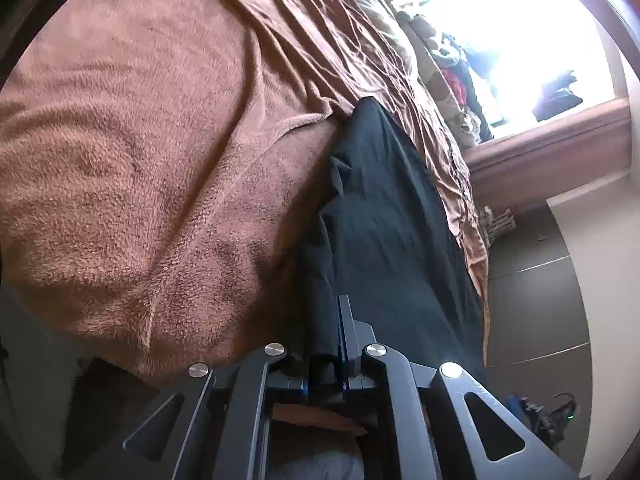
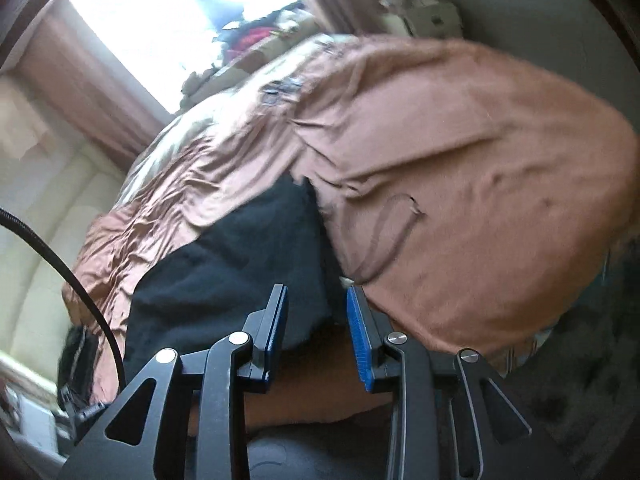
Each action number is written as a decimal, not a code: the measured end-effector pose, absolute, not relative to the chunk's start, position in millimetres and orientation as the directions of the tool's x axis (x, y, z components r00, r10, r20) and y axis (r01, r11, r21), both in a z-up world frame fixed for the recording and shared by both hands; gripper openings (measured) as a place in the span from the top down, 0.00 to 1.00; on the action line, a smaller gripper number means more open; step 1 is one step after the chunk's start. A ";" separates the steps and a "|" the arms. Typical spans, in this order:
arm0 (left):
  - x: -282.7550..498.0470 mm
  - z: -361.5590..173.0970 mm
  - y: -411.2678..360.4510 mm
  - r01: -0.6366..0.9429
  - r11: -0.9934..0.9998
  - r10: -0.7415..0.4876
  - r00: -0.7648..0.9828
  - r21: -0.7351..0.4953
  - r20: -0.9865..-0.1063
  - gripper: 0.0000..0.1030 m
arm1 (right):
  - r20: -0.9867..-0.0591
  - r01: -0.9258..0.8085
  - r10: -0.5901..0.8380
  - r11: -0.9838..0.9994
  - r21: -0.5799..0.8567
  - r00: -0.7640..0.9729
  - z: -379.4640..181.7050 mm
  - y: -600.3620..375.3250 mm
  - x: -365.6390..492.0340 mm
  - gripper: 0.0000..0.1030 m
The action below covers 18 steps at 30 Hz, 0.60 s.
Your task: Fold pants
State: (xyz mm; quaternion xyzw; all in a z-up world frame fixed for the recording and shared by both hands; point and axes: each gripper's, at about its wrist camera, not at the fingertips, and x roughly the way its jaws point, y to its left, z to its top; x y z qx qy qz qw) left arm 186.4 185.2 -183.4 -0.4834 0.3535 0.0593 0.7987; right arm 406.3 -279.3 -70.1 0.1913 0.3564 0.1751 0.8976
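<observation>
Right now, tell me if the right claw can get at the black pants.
Probably yes. The right claw hangs open just over the black pants, with dark cloth showing between its fingers and nothing in between. The left claw already pinches another fold.

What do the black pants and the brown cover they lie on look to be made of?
Black pants: thin matte woven cloth, likely cotton or a blend; soft creases, no sheen. Brown cover: fleece or terry-like plush; a fuzzy, nubby pile. Beyond it, a smoother, crinkled brown sheet with slight sheen.
</observation>
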 end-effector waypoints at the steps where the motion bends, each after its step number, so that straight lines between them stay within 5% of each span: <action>1: 186.4 -182.3 184.8 -0.437 0.530 -0.243 0.743 -0.727 -0.623 0.90 | -0.566 -0.201 0.457 0.867 0.456 0.686 -67.1 -271.9 402.1 0.73; 18: 187.4 -167.6 172.1 -0.434 0.595 -0.173 0.753 -0.676 -0.635 0.92 | -0.631 -0.467 0.548 0.827 0.312 0.549 -63.1 -149.7 413.9 0.73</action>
